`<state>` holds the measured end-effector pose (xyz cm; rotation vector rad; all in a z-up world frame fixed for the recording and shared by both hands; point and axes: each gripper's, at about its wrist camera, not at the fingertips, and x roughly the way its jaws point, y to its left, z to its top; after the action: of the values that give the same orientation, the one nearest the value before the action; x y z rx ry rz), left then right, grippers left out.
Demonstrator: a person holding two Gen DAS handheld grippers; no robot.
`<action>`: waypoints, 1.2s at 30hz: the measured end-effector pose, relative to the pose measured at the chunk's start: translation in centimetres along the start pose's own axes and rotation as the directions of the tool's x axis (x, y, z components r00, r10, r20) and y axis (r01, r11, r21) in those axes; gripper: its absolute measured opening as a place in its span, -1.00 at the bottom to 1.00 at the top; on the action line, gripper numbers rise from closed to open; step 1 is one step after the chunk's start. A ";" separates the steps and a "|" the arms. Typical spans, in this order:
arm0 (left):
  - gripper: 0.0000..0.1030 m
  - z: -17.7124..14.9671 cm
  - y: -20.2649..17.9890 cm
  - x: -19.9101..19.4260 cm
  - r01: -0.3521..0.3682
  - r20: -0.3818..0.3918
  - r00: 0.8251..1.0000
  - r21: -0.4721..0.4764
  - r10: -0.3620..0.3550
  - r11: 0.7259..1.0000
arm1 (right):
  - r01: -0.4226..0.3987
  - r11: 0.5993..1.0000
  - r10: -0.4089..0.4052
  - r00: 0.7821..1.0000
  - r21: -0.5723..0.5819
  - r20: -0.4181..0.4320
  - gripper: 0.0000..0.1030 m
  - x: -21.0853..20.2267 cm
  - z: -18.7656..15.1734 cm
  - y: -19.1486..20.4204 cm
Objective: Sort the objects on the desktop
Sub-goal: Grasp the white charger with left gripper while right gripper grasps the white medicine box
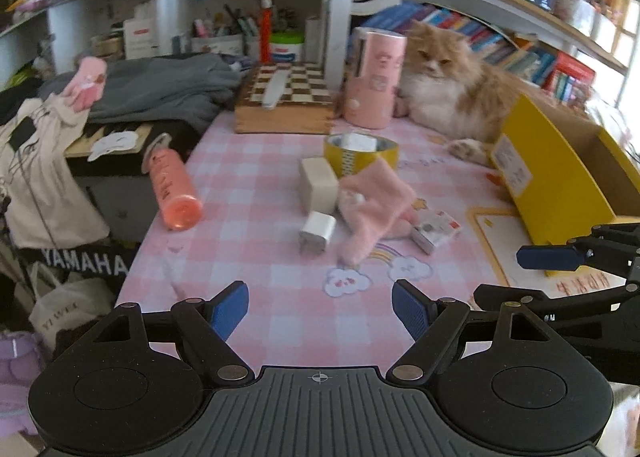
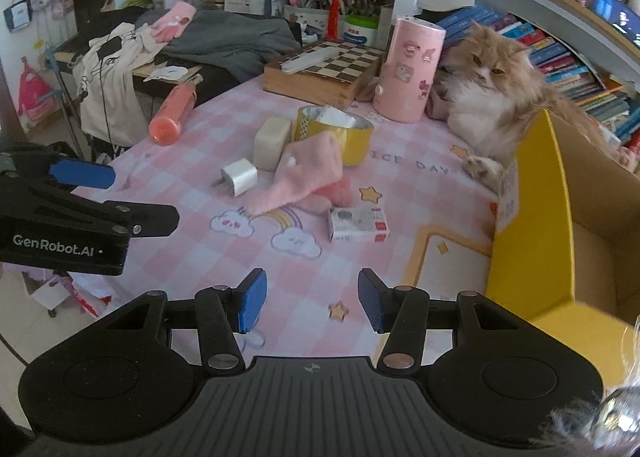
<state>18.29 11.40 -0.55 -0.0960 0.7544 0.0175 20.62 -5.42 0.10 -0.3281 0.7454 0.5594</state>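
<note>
Both grippers hang over the near edge of the pink checked desk mat (image 2: 400, 193), and I am holding nothing in either. My left gripper (image 1: 320, 307) has its blue pads spread wide apart with bare mat between them; my right gripper (image 2: 312, 303) is likewise parted and empty, and from its camera I see the left one off to the side.

I take the yellow tape roll (image 2: 352, 133) as my landmark. A white folded item sits inside its ring. Leaning against the roll's near side is a pink fluffy glove (image 2: 308, 173), draped toward me over the mat. Just left of the roll stands a cream block (image 2: 272, 141), touching the glove's edge, and in front of that block lies a white charger plug (image 2: 240, 177) with its prongs pointing left. Nearer to me than the roll, past the glove's fingers, lies a small white and red box (image 2: 358, 223), flat on the mat. Well left of the roll, an orange bottle (image 2: 174, 113) lies on its side at the mat's edge. Behind the roll stands a tall pink cylinder (image 2: 408, 69), upright, with a wooden chessboard box (image 2: 324, 69) to its left. Right of the roll, a ginger and white cat (image 2: 500, 89) rests against a yellow cardboard box (image 2: 532, 225), one paw on the mat.
</note>
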 end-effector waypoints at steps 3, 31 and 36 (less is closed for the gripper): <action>0.58 0.5 0.2 0.7 -0.034 -0.001 0.999 -0.025 0.034 0.999 | -0.028 1.000 0.028 1.000 -0.014 0.002 -0.07 1.3 1.1 -0.6; -0.04 3.8 -0.3 11.4 -0.075 -0.091 0.993 0.029 0.078 0.997 | -0.041 0.998 0.046 0.992 0.051 -0.115 0.18 11.0 3.8 -5.8; -0.18 3.8 -0.9 12.3 -0.070 -0.096 0.992 0.071 0.077 0.995 | -0.056 0.992 0.070 0.989 0.111 -0.134 0.18 11.9 3.6 -6.6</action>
<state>29.84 10.63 -6.15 -0.0050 0.8566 0.0582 33.58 -4.72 -5.34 -0.2463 0.9180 0.5583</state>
